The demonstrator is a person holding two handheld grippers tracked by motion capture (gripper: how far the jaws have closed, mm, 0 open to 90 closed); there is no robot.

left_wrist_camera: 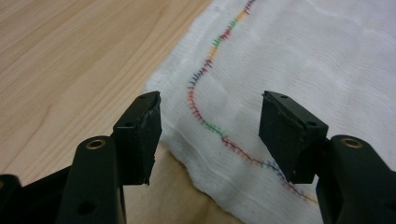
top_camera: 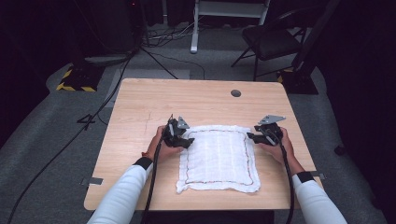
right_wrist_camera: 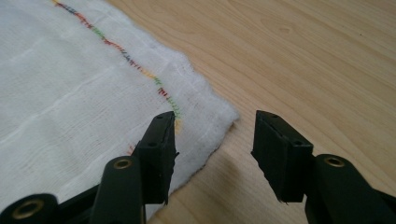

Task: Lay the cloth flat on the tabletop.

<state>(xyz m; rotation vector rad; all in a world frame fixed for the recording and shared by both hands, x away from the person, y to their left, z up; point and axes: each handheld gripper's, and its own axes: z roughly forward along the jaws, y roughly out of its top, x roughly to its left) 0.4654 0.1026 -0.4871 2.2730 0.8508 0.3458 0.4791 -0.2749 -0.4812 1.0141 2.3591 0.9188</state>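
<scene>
Jaws stand apart on both grippers, with nothing clamped between them yet. The left gripper sits at the far left corner of the white cloth, and in the left gripper view its jaws straddle that corner of the cloth, one jaw out over the bare wood and the other over the fabric inside the line of coloured stitching. The right gripper is at the far right corner, and in the right gripper view one jaw hangs over the cloth just by its stitched border while the other is over the table; the corner's tip lies between them. The cloth itself lies spread flat and unfolded on the table, toward the near edge and a little right of the middle, its near edge close to the table's near edge and its far edge about halfway across. Judging by this, the work is at its very start — the cloth is laid out and both far corners are lined up for a pinch, but no grasp has been made and no fold is visible. What seems left is closing on both corners, lifting them together, and carrying them over — most likely toward the near edge — to make a first fold, with any further folds after that.
</scene>
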